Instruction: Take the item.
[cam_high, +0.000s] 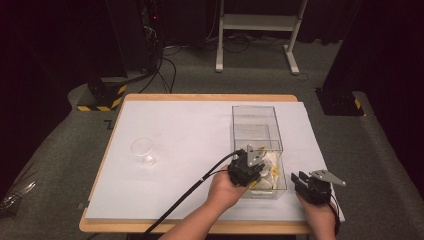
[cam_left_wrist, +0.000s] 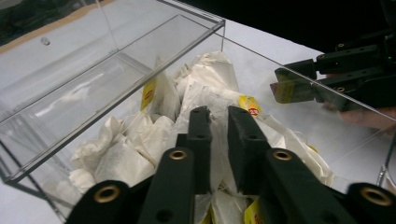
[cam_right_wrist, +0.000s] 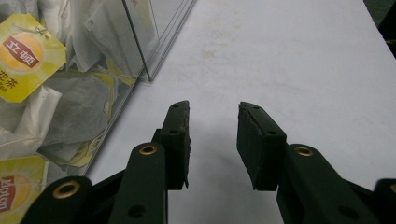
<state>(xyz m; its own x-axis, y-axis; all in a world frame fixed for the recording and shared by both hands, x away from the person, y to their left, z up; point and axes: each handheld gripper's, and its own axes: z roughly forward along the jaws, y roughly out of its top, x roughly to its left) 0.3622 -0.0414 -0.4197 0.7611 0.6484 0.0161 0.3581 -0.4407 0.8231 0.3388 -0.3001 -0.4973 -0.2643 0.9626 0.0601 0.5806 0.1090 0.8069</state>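
A clear plastic box (cam_high: 254, 120) stands on the white sheet, and its near end holds a heap of white tea bags (cam_high: 270, 167) with yellow tags. My left gripper (cam_high: 256, 169) reaches into that end from the left. In the left gripper view its jaws (cam_left_wrist: 219, 114) stand close together with a white tea bag (cam_left_wrist: 218, 140) pinched between the pads, on top of the heap (cam_left_wrist: 205, 79). My right gripper (cam_high: 299, 177) rests just right of the box, near the front edge. Its jaws (cam_right_wrist: 213, 112) are open above bare white sheet, with the box wall (cam_right_wrist: 140, 42) and a yellow tag (cam_right_wrist: 25, 56) to their left.
An upturned-looking clear glass cup (cam_high: 143, 150) sits on the left part of the white sheet (cam_high: 190, 130). The far half of the box holds no tea bags. The wooden table edge (cam_high: 200, 227) runs along the front, and a white stand (cam_high: 255, 22) and cables lie on the floor behind.
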